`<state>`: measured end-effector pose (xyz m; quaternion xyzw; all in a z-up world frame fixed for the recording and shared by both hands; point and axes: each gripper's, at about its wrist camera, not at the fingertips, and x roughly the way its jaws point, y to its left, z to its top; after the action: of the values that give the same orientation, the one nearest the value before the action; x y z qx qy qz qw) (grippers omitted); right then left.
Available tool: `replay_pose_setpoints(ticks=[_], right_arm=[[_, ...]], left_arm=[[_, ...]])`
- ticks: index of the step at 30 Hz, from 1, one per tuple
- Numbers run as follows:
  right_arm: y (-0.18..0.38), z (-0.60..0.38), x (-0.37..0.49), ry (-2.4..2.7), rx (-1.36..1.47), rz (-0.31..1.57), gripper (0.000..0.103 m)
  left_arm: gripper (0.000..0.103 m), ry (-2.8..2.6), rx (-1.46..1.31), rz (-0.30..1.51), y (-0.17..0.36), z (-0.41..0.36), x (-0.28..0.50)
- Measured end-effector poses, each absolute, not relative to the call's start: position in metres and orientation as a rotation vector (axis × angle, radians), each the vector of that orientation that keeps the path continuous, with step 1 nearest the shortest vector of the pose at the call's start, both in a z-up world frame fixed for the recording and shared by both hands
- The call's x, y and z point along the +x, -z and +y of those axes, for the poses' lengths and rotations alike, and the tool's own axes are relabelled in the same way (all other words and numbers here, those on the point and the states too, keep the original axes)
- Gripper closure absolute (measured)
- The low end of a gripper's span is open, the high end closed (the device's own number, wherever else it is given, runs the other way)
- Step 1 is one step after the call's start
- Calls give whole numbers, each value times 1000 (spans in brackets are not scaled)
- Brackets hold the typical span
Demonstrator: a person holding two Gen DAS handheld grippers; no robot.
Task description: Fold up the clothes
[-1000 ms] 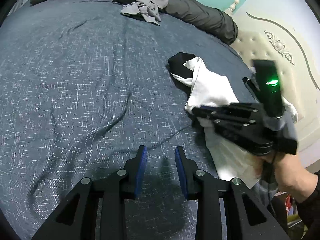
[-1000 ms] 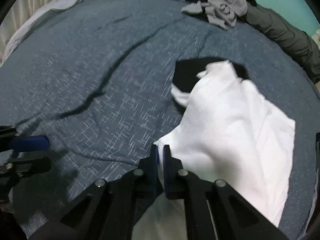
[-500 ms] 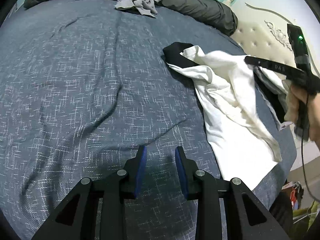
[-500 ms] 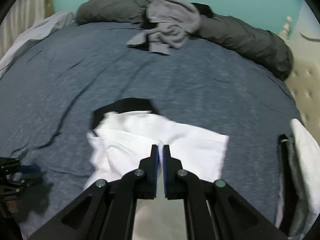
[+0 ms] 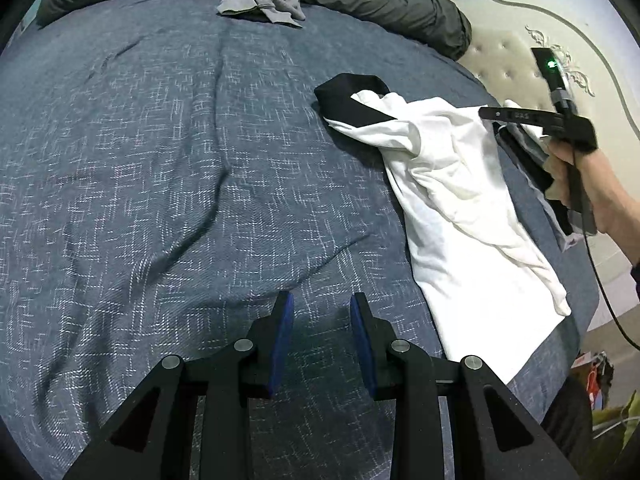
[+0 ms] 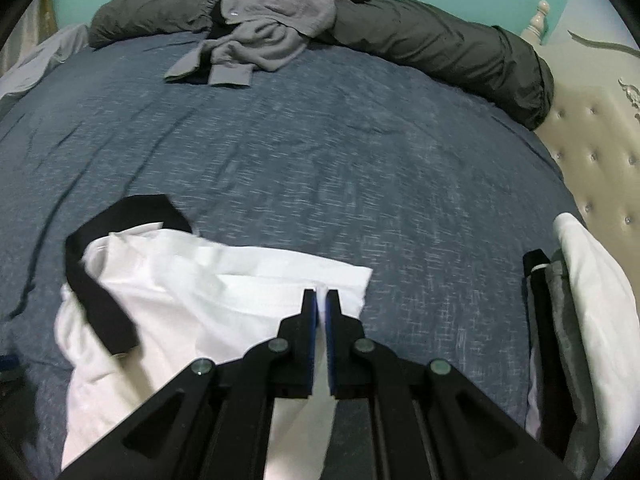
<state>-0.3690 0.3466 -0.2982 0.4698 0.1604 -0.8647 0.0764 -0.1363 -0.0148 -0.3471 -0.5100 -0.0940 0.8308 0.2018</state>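
Right gripper (image 6: pixel 322 300) clenched on the white shirt's (image 6: pixel 208 292) edge, lower centre; left gripper (image 5: pixel 322 312) parted, empty over the bed (image 5: pixel 160 160). Shirt rumpled, fold barely begun; grey clothes (image 6: pixel 264 28) top centre wait unfolded.

Both tools are matte black: the left gripper (image 5: pixel 322 304) has two angular arms with triangular cut-outs, round silver screw heads at the pivots and deep blue pads lining the inner faces of its fingers (image 5: pixel 282 320) — the right gripper (image 6: pixel 322 300) is built the same way, with the same silver screws and blue pads. Seen from the left wrist camera, the right gripper's body carries a slim upright black module with a small green light, and faint pale lettering on its top bar, too small to read. A thin black cable (image 5: pixel 604 292) hangs from its handle past the person's right hand (image 5: pixel 592 188) — a dark cuff (image 5: pixel 635 272) just shows at the frame's edge.
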Motion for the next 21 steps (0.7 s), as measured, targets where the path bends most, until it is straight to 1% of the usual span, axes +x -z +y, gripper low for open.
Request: replay_pose_setpoints(ticks=[6, 8, 13, 15, 16, 21], right_arm=[[319, 357, -395, 2605, 1464, 504, 99], [323, 364, -401, 2623, 1476, 486, 99], [334, 381, -411, 2622, 1483, 344, 99], [334, 386, -411, 2644, 1461, 321, 95], [332, 388, -411, 2660, 1450, 304, 95], [315, 400, -406, 2675, 1402, 151, 87]], left_arm=[[71, -2307, -1436, -262, 351, -14, -137], [71, -2304, -1439, -264, 352, -14, -139], [71, -2292, -1448, -254, 355, -11, -140], [71, -2289, -1453, -250, 357, -10, -140], [71, -2289, -1455, -250, 357, -10, -140], [71, -2285, -1454, -247, 357, -6, -139]])
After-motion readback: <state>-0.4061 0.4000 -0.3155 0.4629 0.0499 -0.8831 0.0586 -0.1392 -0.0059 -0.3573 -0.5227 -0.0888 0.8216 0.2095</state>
